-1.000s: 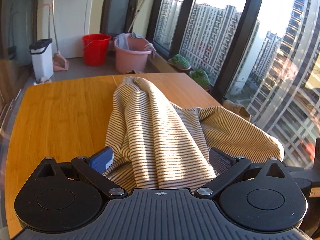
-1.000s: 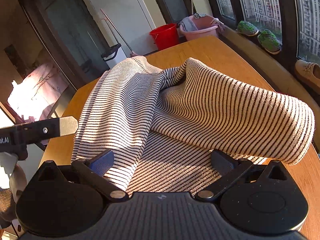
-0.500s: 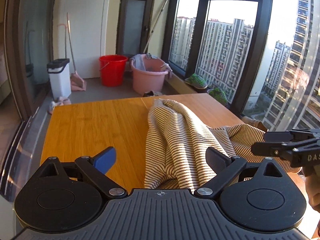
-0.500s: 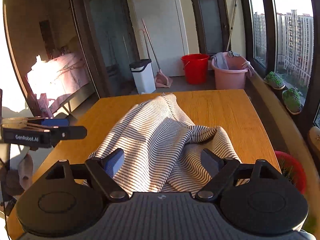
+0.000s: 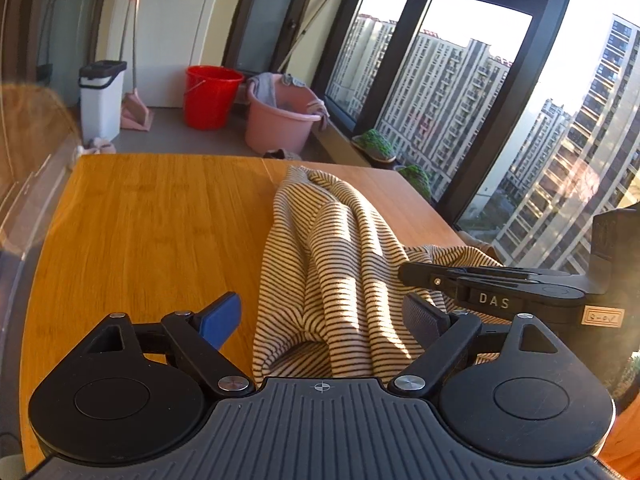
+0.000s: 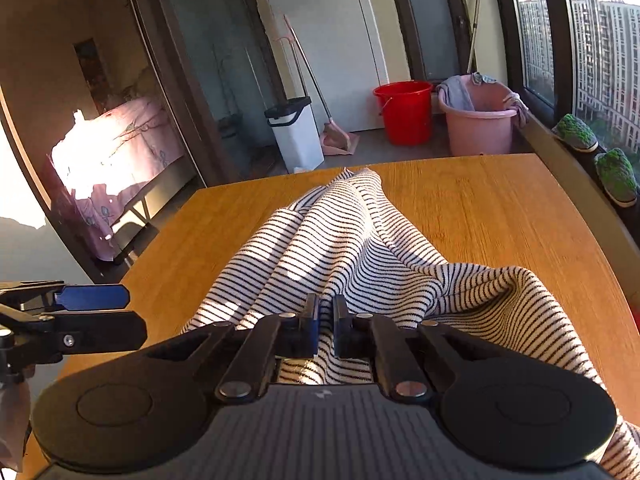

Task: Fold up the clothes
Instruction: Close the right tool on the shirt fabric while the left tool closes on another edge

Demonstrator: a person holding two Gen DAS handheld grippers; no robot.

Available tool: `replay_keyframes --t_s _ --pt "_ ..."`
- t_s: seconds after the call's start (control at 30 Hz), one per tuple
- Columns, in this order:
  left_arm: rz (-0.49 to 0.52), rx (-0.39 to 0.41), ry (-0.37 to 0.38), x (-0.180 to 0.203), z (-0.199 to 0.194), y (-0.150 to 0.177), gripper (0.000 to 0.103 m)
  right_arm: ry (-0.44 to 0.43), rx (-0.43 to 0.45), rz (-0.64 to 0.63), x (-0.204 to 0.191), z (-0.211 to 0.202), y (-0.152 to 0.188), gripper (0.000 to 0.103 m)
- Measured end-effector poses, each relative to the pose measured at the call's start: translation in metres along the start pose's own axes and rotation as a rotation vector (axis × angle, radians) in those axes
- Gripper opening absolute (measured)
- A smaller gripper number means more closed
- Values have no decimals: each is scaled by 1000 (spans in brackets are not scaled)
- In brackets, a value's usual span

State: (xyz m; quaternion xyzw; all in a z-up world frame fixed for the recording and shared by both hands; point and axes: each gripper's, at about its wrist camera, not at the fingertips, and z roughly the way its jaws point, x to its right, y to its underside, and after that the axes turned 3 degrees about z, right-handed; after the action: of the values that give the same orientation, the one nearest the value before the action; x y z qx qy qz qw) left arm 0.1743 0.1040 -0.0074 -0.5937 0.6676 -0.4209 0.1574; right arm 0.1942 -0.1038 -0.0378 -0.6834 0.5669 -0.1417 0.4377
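A striped garment (image 5: pixel 332 264) lies bunched on the wooden table (image 5: pixel 152 224); it also shows in the right wrist view (image 6: pixel 344 240). My left gripper (image 5: pixel 324 316) is open, its jaws wide apart over the garment's near edge, holding nothing. My right gripper (image 6: pixel 325 322) is shut on a fold of the garment's near edge. The right gripper also shows side-on at the right of the left wrist view (image 5: pixel 404 270). The left gripper shows at the left edge of the right wrist view (image 6: pixel 120 308).
Beyond the table's far edge stand a red bucket (image 5: pixel 212 96), a pink basin (image 5: pixel 280 120) and a white bin (image 5: pixel 102 98). Large windows (image 5: pixel 480 120) run along the right side. A bed (image 6: pixel 112 160) shows through the doorway at left.
My right gripper has closed on the garment's near edge. Both grippers have moved closer to the garment and lower since half a second ago. The left gripper stays open.
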Motion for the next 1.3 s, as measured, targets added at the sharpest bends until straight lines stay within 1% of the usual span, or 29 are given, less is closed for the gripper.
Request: replay_keyframes --t_s 0.03,0.07,0.1,0.17,0.2,0.23,0.3,0.33,0.37,0.4,0.43,0.5,0.53,0.57,0.63,0.67,0.73,0.77,0.8,0.83,0.87,0.93,0.97,1.0,1.07,1.13,1.2,1.3 --pt "-15 -2 11 -1 3 -1 89 -3 17 -3 3 -8 -2 4" --pt "-29 -5 19 -1 7 -2 89 -5 49 -10 8 -21 -5 0" --pt "-39 -8 26 0 11 -4 89 13 81 -15 12 -33 -7 0" --pt "-46 -17 42 5 20 -7 89 61 128 -31 24 -52 -11 0" --pt "-49 -23 51 8 26 -9 89 109 146 -35 32 -61 -14 0" --pt "-51 -34 59 13 35 -13 89 146 141 -35 38 -63 -13 0" --pt "-65 -53 36 20 53 -20 88 216 132 -35 51 -66 -10 0" --pt "-82 -57 21 21 61 -23 86 207 120 -20 55 -67 -7 1" --pt "-108 -66 20 20 70 -25 83 178 110 -4 57 -67 -3 2" --pt "-140 -81 34 16 76 -26 77 149 100 12 59 -68 1 2" --pt "-175 -95 51 12 80 -25 75 128 97 19 58 -68 4 4" --pt "-212 -101 81 6 80 -22 74 67 87 20 51 -67 8 16" --pt "-222 -99 97 3 76 -20 73 45 85 20 46 -66 11 34" --pt "-236 -98 117 0 72 -20 73 26 86 12 40 -63 13 44" --pt "-264 -100 141 -6 63 -18 74 -9 85 -9 27 -55 14 44" --pt "-278 -101 149 -8 58 -18 75 -7 83 -15 24 -52 15 44" --pt "-276 -88 137 -11 47 -18 83 -3 81 -28 18 -45 16 45" --pt "-260 -72 121 -12 42 -19 85 -2 79 -34 15 -41 16 49" --pt "-244 -57 105 -12 37 -20 91 0 78 -41 12 -38 17 53" --pt "-228 -42 93 -12 32 -21 94 2 77 -47 10 -35 18 62" --pt "-214 -29 86 -11 28 -22 95 4 76 -53 7 -31 18 64" --pt "-201 -17 78 -10 24 -23 97 8 73 -66 1 -24 19 64" --pt "-202 -18 80 -10 25 -24 97 10 72 -72 -2 -21 20 62" --pt "-204 -19 81 -10 26 -25 97 11 70 -78 -5 -18 21 57" --pt "-211 -22 81 -11 29 -26 97 15 68 -91 -10 -11 22 7" --pt "-221 -26 80 -14 33 -26 98 19 66 -104 -16 -5 23 4" --pt "-226 -29 75 -16 34 -26 98 22 89 -145 -11 -21 21 4" --pt "-211 -41 62 -14 40 -26 99 78 120 -157 8 -42 17 4"
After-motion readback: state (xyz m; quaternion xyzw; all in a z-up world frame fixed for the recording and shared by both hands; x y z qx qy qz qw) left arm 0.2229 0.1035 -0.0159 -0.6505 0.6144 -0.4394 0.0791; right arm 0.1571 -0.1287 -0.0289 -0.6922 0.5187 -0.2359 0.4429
